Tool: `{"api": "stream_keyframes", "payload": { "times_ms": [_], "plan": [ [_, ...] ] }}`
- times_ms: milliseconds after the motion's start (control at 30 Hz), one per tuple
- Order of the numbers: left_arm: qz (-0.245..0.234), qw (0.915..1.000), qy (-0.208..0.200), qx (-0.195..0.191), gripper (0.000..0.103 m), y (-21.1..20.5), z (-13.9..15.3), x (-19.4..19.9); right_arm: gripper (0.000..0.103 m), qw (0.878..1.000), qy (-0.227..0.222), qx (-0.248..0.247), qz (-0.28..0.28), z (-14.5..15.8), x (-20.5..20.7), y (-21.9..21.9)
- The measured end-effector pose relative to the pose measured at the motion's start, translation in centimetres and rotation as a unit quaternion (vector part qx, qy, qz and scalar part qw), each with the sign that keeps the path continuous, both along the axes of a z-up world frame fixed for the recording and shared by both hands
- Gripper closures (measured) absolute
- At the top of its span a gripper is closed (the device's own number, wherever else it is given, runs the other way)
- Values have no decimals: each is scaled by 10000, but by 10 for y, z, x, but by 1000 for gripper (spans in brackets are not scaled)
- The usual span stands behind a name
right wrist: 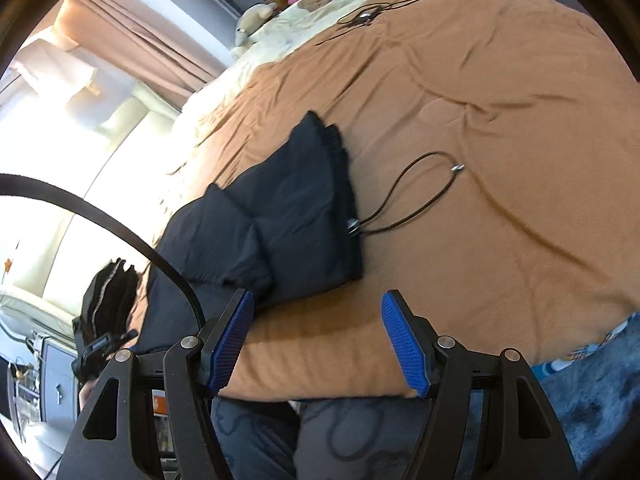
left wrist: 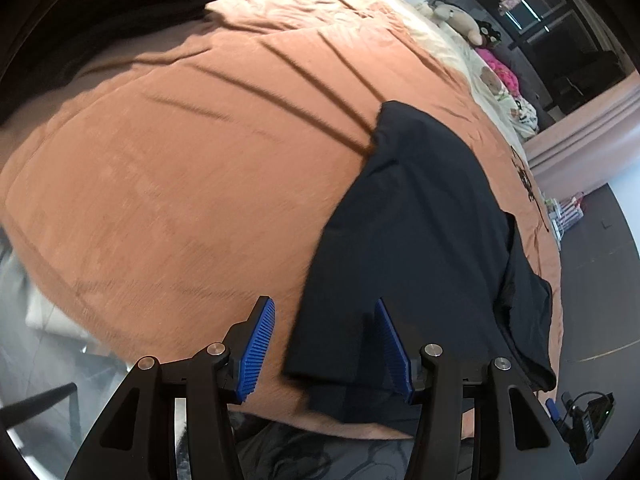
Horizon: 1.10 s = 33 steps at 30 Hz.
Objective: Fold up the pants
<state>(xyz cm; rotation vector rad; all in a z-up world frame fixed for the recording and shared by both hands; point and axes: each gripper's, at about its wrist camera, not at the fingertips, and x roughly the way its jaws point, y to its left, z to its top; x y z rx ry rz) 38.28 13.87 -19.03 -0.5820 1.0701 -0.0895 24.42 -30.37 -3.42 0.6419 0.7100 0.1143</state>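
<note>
Dark navy pants (left wrist: 420,240) lie on an orange bedspread (left wrist: 180,180), folded into a long stack. In the right wrist view the pants (right wrist: 280,224) show as a folded bundle with a gathered waistband at the far end and a drawstring cord (right wrist: 416,200) trailing right. My left gripper (left wrist: 326,344) is open, its blue pads either side of the pants' near end, touching nothing. My right gripper (right wrist: 320,340) is open and empty above the bedspread (right wrist: 480,120), just short of the pants' near edge.
Stuffed toys (left wrist: 460,20) and cream bedding lie at the head of the bed. A black cable (right wrist: 372,12) lies on the far bedspread. Curtains (right wrist: 132,28) and a bright window are at left. The other gripper's body (right wrist: 104,344) shows low left.
</note>
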Motion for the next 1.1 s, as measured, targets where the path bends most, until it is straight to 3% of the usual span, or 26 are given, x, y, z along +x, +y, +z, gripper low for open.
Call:
{"api": "stream_keyframes", "payload": {
  "times_ms": [333, 400, 433, 467, 533, 933, 1100],
  "plan": [
    [220, 9989, -101, -406, 49, 4, -5, -19, 38, 9981, -113, -528, 294, 24, 54, 20],
    [215, 9986, -112, -476, 64, 3, -8, -20, 38, 9970, -202, -627, 407, 30, 64, 29],
    [226, 9981, -77, -565, 81, 3, -12, -21, 38, 9959, -256, -705, 512, 32, 72, 33],
    [252, 9973, -37, -687, 89, 4, -15, -22, 38, 9948, -277, -788, 585, 35, 80, 39],
    [328, 9963, -102, -782, 97, 6, -15, -27, 38, 9933, -288, -951, 590, 39, 96, 40],
    [486, 9969, -113, -612, 99, -1, -1, -41, 38, 9858, 117, -1479, 792, 37, 204, 36],
    [528, 9970, 3, -568, 98, -3, -4, -40, 47, 9821, 266, -1637, 888, 28, 243, 43]
  ]
}}
